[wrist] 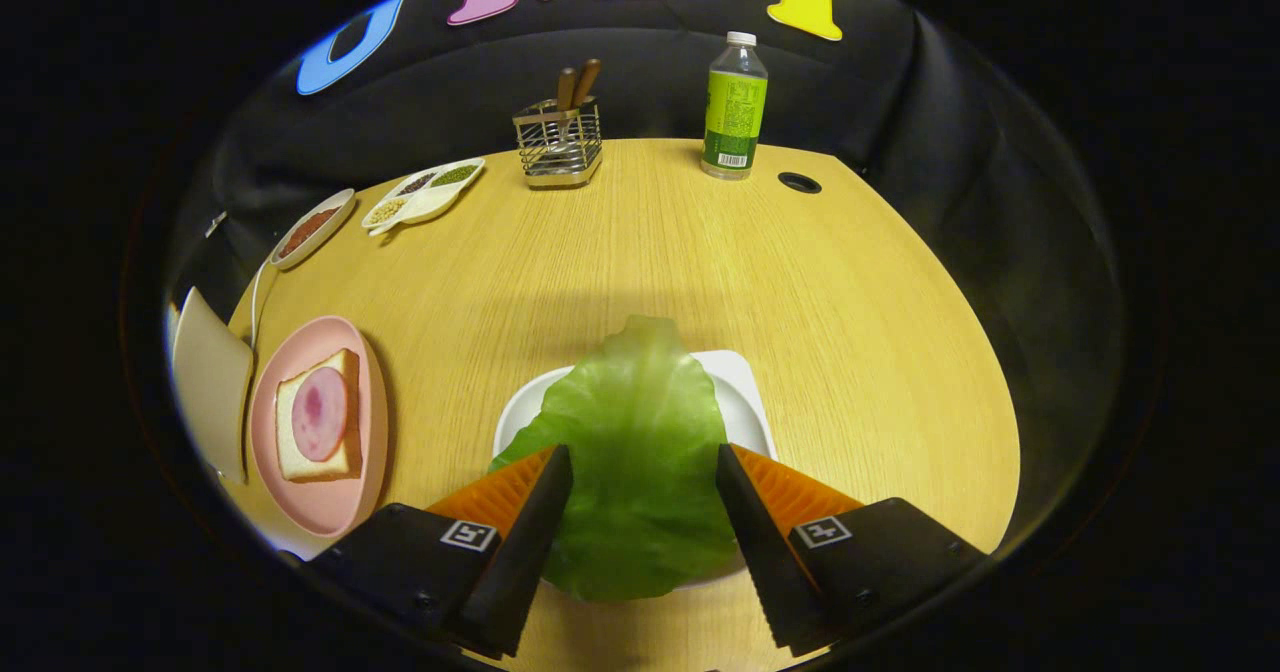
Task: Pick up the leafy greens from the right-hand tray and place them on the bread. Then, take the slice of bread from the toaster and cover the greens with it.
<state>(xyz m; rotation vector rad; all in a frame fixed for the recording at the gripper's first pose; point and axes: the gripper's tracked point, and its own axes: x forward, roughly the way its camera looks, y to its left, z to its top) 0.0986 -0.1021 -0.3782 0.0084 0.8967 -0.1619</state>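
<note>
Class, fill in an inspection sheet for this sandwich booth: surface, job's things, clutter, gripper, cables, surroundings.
Surface: wooden table with a cable hole.
Job's things: lettuce leaf on white tray; bread with ham slice on pink plate.
Clutter: bottle, utensil holder, divided dish, small oval dish.
Gripper: gripper open, fingers straddling the leaf.
Cables: white cable near the pink plate.
Surroundings: black cloth wall.

Green leaf; white tray; pink plate; black-orange gripper.

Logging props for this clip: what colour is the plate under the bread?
Pink; the plate shows best in the gripper view, beside the open gripper.
</note>
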